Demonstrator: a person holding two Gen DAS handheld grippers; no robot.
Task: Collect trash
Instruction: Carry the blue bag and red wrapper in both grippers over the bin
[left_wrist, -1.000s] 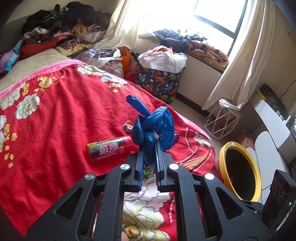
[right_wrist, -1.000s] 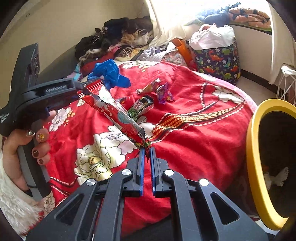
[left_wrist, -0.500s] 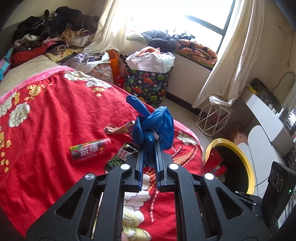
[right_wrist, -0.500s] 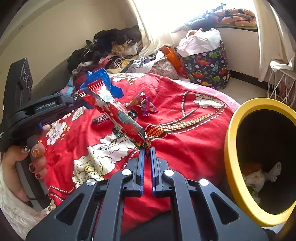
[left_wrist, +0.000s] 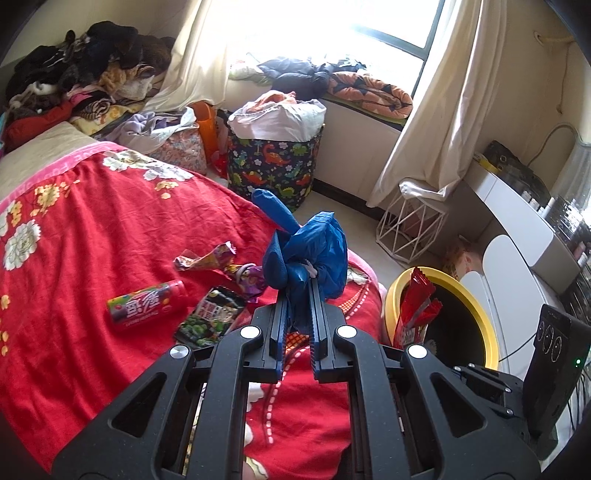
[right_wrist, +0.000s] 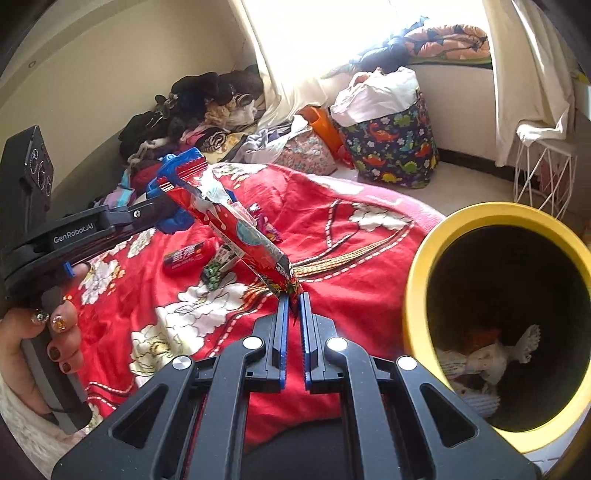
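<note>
Here, both grippers are loaded and the carry to the bin is under way. The left gripper (left_wrist: 299, 295) is clamped tight on a crumpled blue plastic bag (left_wrist: 310, 254), which bunches up above the closed jaws over the edge of the red floral blanket (left_wrist: 74, 258). The right gripper (right_wrist: 292, 295) pinches the bottom seam of a long red snack wrapper (right_wrist: 229, 225); the wrapper stands up slanting away from the jaws, its torn top near the left gripper's tip in the right wrist view. The yellow-rimmed bin (right_wrist: 417, 288) sits on the floor just beside the bed, mouth tilted toward the right gripper, with some pale crumpled rubbish (right_wrist: 487, 358) already at the bottom. From the left wrist view the red wrapper shows against the bin's rim, so I judge it to be close to the opening, though whether it is over the mouth or just short of it I cannot tell. Step in hand: delivery of two pieces at once. Next move, as I read it: bring each load over the dark opening, then let go, wrapper likely first. Light plastic may cling to the pads or drift past the rim. Left on the blanket: a red candy tube (left_wrist: 146, 302), a green snack packet (left_wrist: 210, 317), a twisted purple wrapper (left_wrist: 247, 277) and a crumpled foil wrapper (left_wrist: 207, 256).
</note>
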